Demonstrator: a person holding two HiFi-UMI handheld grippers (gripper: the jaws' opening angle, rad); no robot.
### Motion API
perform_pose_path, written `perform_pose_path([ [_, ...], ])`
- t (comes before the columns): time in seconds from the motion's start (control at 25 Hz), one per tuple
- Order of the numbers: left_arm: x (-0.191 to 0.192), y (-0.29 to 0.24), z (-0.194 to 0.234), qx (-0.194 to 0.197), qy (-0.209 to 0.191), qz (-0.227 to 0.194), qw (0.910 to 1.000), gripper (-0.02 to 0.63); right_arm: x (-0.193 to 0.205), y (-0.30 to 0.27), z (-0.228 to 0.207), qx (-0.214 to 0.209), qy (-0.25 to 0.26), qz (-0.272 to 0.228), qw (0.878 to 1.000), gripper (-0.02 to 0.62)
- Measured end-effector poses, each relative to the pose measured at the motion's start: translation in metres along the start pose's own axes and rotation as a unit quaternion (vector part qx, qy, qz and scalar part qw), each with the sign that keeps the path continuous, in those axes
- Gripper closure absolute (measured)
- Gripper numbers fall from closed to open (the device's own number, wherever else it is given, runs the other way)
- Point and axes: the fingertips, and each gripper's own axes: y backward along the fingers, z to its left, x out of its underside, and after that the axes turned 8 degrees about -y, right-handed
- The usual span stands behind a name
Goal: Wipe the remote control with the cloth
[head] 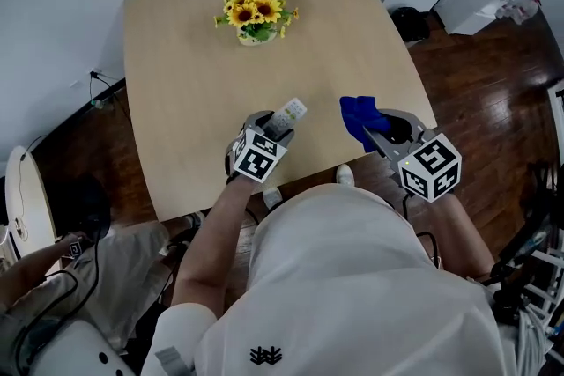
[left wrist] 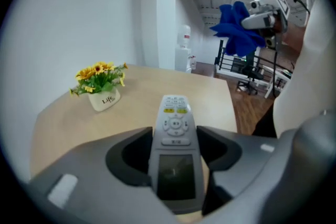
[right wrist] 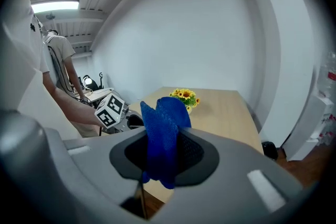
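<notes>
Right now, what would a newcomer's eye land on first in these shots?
The bright blue cloth, clamped in the right gripper over the near right part of the table. Beside it, the left gripper holds the grey remote control, button side showing. A small pot of sunflowers stands alone toward the far side of the pale wooden table.
</notes>
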Motion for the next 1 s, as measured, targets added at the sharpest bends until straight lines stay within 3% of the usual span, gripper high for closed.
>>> perform_pose_path([
  [0.28,0.031,-0.050,0.028,-0.001,-0.001,0.042,0.9991,0.327,0.014,0.014,-0.022,0.034,-0.030,0.002,0.999,0.509],
  [0.48,0.039,-0.066,0.037,0.007,0.007,0.047,0.9988,0.327,0.018,0.019,-0.031,0.049,-0.042,0.006,0.998,0.509],
  [1.0,0.058,-0.085,0.044,0.014,0.008,0.070,0.9974,0.325,0.024,0.008,-0.027,0.045,-0.050,0.015,0.998,0.509],
])
